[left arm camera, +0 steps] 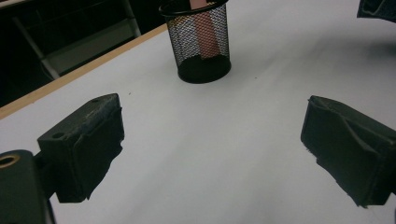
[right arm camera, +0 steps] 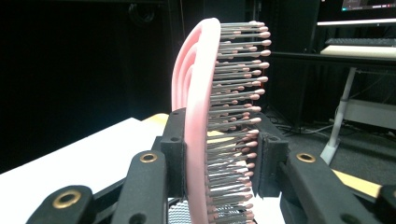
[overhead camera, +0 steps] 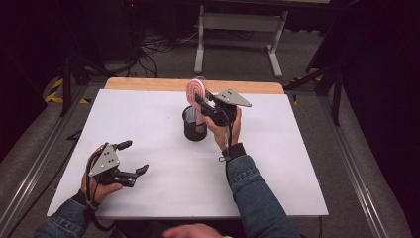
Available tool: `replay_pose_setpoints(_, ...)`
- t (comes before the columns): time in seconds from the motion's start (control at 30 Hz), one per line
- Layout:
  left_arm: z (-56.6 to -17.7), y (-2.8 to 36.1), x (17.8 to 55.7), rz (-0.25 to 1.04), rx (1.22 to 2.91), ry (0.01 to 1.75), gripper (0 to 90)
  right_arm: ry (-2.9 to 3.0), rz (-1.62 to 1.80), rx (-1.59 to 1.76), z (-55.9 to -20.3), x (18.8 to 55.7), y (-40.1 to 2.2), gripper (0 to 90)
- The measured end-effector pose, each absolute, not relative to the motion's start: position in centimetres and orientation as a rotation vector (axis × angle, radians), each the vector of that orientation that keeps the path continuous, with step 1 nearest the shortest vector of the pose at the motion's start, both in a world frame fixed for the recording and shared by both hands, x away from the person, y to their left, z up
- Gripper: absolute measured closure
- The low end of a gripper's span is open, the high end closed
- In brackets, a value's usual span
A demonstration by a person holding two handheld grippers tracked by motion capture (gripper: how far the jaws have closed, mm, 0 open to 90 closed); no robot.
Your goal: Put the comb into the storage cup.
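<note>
Pink hairbrush (right arm camera: 205, 121) stands clamped between our right gripper's (right arm camera: 219, 154) jaws, long axis upright toward twelve o'clock, handle in the mesh cup (overhead camera: 194, 124), bristles facing three o'clock.

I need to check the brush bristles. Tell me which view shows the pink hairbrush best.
The right gripper view: the pink hairbrush stands side-on, bristles clear. The high view gives its small ringed back over the mesh cup; the left gripper view gives its handle inside.

1. No readable text, label, brand, number or sign anywhere.
2. Yellow-and-black hazard striping (overhead camera: 55, 91) on the floor beyond the far left corner of the white desk (overhead camera: 148, 148); no wording.
</note>
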State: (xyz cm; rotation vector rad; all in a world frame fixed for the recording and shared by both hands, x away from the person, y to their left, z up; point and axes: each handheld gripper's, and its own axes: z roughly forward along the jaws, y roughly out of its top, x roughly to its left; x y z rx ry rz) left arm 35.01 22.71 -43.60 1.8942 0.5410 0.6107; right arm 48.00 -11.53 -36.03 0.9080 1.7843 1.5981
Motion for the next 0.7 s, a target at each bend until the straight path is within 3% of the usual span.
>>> replay_pose_setpoints(0.5, -43.6, 22.68, 34.87, 0.618, 1.896, 0.544, 6.9, 1.783, 1.586, 0.914, -36.53, 47.9, -11.64, 62.3)
replay_pose_setpoints(0.7, -43.63, 22.69, 34.9, 0.613, 1.893, 0.548, 6.9, 1.773, 1.573, 0.955, -36.75, 48.19, -12.0, 57.5)
